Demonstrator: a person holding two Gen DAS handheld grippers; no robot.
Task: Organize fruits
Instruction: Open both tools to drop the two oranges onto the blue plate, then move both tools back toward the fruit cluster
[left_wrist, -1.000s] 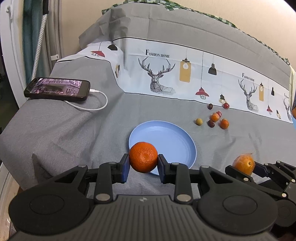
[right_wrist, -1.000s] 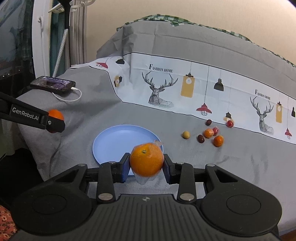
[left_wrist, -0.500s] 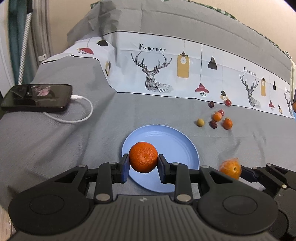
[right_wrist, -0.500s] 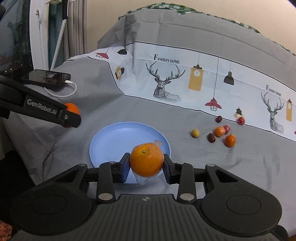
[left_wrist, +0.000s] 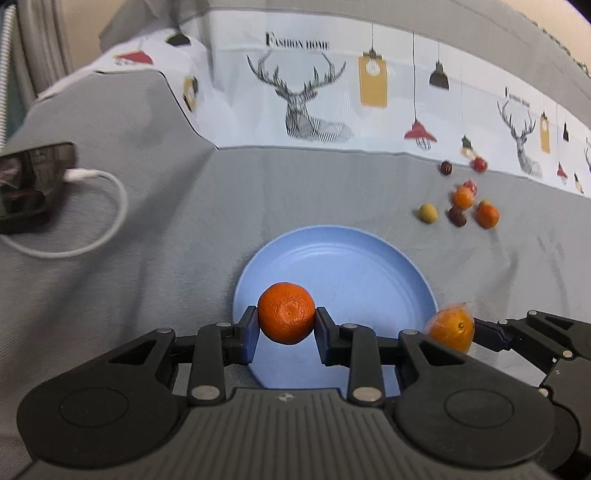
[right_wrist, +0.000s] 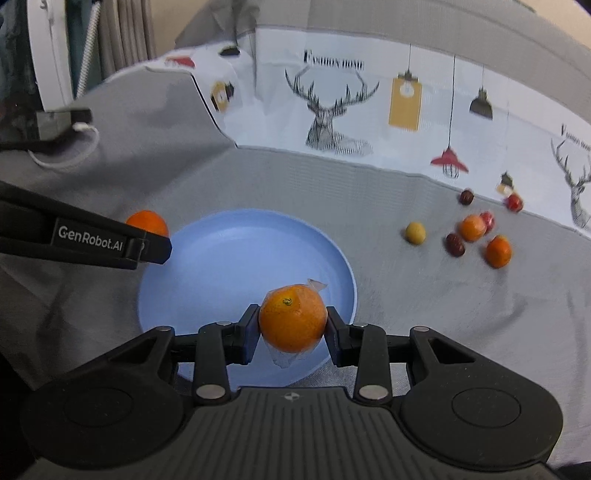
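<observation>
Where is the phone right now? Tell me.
The phone lies at the far left edge of the left wrist view, on the grey cloth, white cable plugged in, well left of the blue plate.

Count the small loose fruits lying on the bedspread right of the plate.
7, clustered right of the blue plate: a yellow one, two dark ones, two orange ones, and two red ones. Motion blur could hide more.

left gripper (left_wrist: 286, 341): matte black body, ribbed grey top plate, small diamond logo at centre
fingers (left_wrist: 251, 338): blue pads on black linkage arms
pivots: two silver round screws, round black discs either side
right gripper (right_wrist: 291, 341): same build
side marking: white "GenRobot.AI" on left gripper's black arm
</observation>
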